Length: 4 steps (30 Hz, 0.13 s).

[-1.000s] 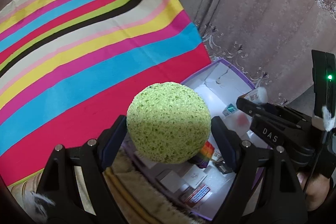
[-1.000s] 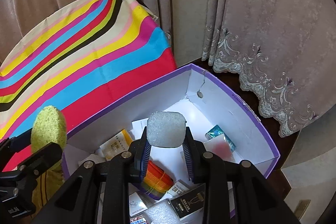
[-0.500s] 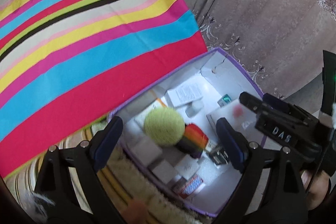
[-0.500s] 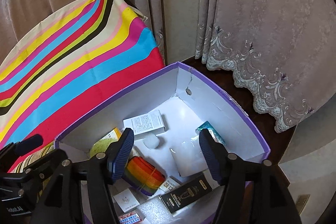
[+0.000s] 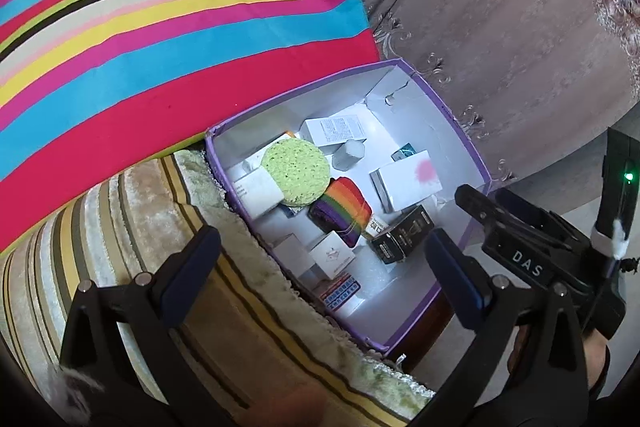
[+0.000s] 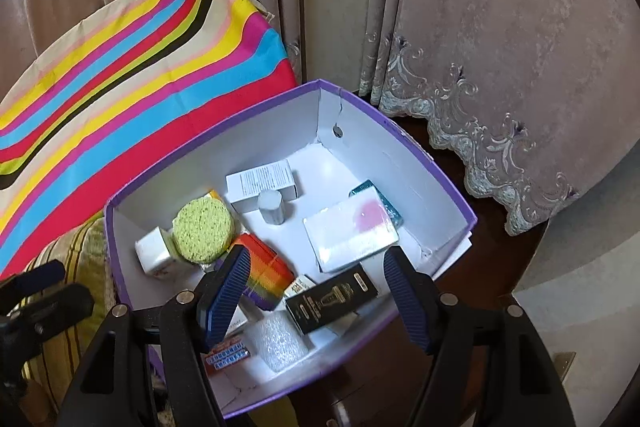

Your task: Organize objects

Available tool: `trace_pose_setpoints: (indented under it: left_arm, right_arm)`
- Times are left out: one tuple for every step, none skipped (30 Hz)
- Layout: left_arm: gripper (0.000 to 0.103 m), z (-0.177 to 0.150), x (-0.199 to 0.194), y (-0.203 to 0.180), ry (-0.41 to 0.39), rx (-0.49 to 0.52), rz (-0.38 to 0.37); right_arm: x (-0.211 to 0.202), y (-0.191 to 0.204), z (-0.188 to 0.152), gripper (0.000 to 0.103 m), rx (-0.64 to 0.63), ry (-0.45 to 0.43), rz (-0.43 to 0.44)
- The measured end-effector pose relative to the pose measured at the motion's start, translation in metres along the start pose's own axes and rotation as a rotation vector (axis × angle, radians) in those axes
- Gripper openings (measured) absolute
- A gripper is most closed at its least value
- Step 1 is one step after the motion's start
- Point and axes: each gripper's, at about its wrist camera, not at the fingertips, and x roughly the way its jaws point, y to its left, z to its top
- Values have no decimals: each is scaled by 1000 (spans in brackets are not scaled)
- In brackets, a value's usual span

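Note:
A purple box with white inside holds several small items. A round green sponge lies in it on white cartons at the left. A small white foam cylinder stands near the box's middle. My left gripper is open and empty above the box's near edge. My right gripper is open and empty above the box; it also shows in the left wrist view.
In the box lie a rainbow-striped item, a black carton, a white carton with a pink spot and other small cartons. A striped cloth and a striped cushion lie left. Curtains hang behind.
Both grippers opened: the left let go of the green sponge, the right let go of the white foam cylinder. Both objects dropped into the box. Both grippers have pulled back and up.

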Motion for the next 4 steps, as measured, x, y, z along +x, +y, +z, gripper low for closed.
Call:
trace_pose_setpoints:
  left_arm:
    - [102,0,0,-1,-3,7,-1]
    - [102,-1,-1,-3,-17,18,5]
    - [102,-1,-2,-3,-26,24,12]
    - [102,-1,-3,-7,-39,44,33]
  right_arm:
    - [-1,0,0,70,1,-1,-1]
    - [-2,-1,-1,70,4,-2,-4]
    - [-2,-2,0,70,5,-3,-4]
    - [-2,-2,1,70,7,-2,-5]
